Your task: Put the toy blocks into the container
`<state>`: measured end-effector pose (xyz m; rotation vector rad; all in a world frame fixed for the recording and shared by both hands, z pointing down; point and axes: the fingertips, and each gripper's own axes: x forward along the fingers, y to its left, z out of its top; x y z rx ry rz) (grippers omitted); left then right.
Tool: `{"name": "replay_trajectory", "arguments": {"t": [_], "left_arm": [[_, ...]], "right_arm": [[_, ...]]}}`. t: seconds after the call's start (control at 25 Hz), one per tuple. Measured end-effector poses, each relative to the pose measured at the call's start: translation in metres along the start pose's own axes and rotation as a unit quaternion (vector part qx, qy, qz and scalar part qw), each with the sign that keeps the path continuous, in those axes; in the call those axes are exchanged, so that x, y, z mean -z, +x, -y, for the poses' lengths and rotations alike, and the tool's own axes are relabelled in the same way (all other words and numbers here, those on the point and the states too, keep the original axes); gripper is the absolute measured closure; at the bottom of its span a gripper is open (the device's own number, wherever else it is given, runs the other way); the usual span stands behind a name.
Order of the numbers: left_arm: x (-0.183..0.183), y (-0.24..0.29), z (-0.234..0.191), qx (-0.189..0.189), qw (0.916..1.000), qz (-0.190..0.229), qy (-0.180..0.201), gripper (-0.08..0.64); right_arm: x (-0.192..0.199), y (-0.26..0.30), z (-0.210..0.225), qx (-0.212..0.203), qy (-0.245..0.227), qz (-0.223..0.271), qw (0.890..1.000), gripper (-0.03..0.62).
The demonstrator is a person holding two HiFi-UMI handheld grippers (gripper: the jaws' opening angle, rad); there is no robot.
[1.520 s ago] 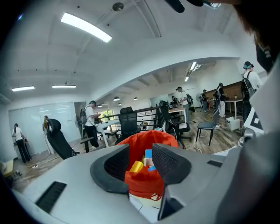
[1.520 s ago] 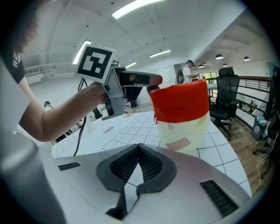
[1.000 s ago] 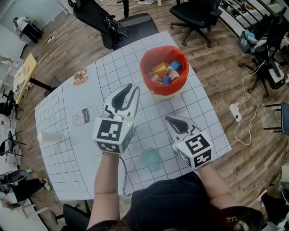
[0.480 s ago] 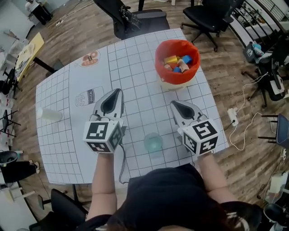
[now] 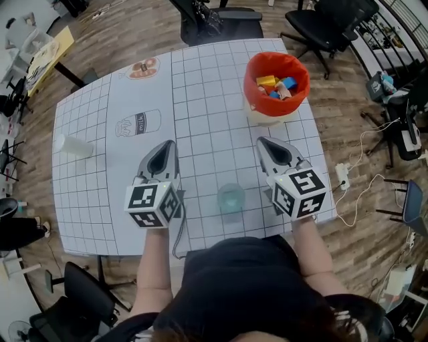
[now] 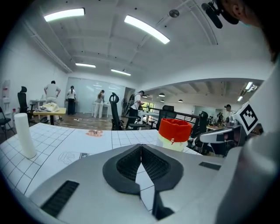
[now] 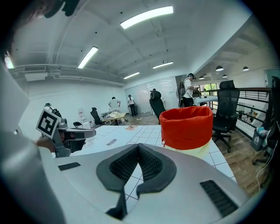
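Toy blocks (image 5: 277, 85) lie heaped inside the container (image 5: 254, 83), a pale bucket with a red liner folded over its rim. It stands at about one o'clock on the white gridded bench (image 5: 207, 100), near the far right edge. Yellow and blue pieces show among them; the rest look pinkish or wooden, though they are too small to name for certain.

Both grippers hang over the near half of the bench, pointing away from the person and well apart from the container. The left gripper (image 5: 171, 142) sits at about seven o'clock. Its jaws have just been closing and are now clenched tip to tip, with nothing between them. The right gripper (image 5: 260, 140) sits at about five o'clock, also clenched and empty, with the container straight ahead of it.

Between the two grippers, at six o'clock near the person, stands a translucent teal cup (image 5: 231, 198). A white cup (image 5: 75, 145) stands at nine o'clock near the left edge. Printed pictures of a can (image 5: 137, 123) and a doughnut (image 5: 141, 68) mark the bench toward eleven o'clock. Black office chairs (image 5: 328, 20) stand beyond the far edge on the wooden floor (image 5: 348, 107).
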<state>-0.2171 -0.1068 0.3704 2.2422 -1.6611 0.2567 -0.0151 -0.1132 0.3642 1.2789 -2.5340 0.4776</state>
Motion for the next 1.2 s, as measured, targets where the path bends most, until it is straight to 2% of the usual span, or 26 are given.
{"name": "replay_trajectory", "arguments": {"t": [0.4,1.2], "left_arm": [[0.024,-0.016,-0.010,-0.013,0.9993,-0.015,-0.030,0.532],[0.031,-0.001,-0.001,-0.002,0.9994,-0.026,-0.022,0.532]], "right_arm": [[0.003,0.009,-0.008,0.000,-0.008,-0.014,1.000,0.577],[0.011,0.021,0.002,-0.006,0.003,-0.017,1.000,0.577]]}}
